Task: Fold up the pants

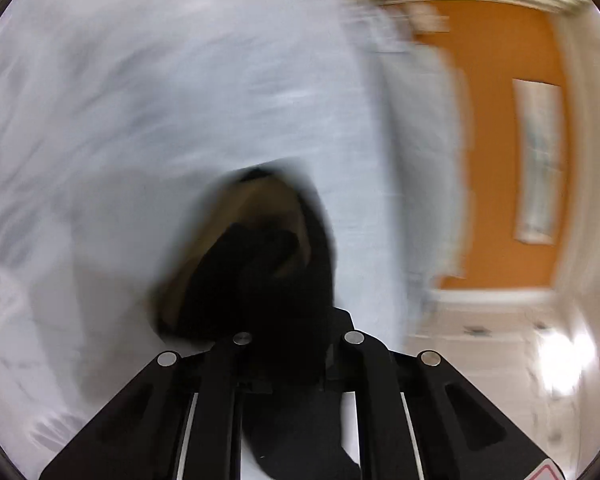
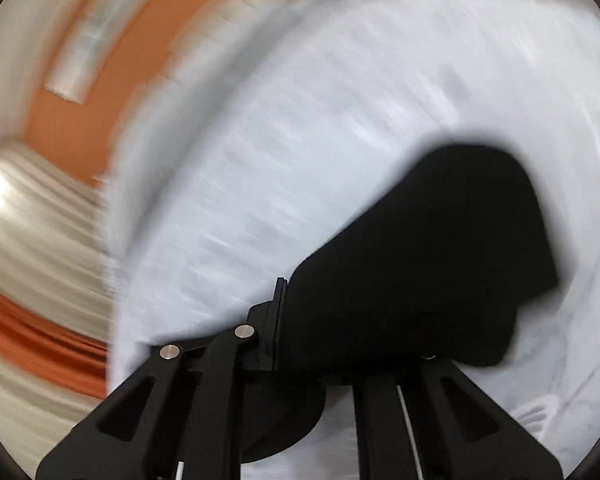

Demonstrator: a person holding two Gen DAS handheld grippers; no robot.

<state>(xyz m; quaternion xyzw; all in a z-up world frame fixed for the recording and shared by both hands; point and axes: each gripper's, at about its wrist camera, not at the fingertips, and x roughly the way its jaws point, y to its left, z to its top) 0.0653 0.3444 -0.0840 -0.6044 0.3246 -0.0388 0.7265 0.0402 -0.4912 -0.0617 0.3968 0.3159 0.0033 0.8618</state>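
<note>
Both views are smeared by motion. In the left wrist view my left gripper (image 1: 288, 312) is shut on a bunch of the black pants (image 1: 260, 264); a tan inner lining shows at the top of the bunch. The cloth hangs over the white bed sheet (image 1: 180, 100). In the right wrist view my right gripper (image 2: 312, 320) is shut on a broad flap of the black pants (image 2: 428, 256), which stretches up and right over the white sheet (image 2: 340, 120). The fingertips of both grippers are hidden by cloth.
An orange wall (image 1: 500, 160) with a pale framed picture (image 1: 538, 160) is at the right of the left wrist view. The same orange wall (image 2: 112, 92) and a pale floor (image 2: 32, 220) are left in the right wrist view.
</note>
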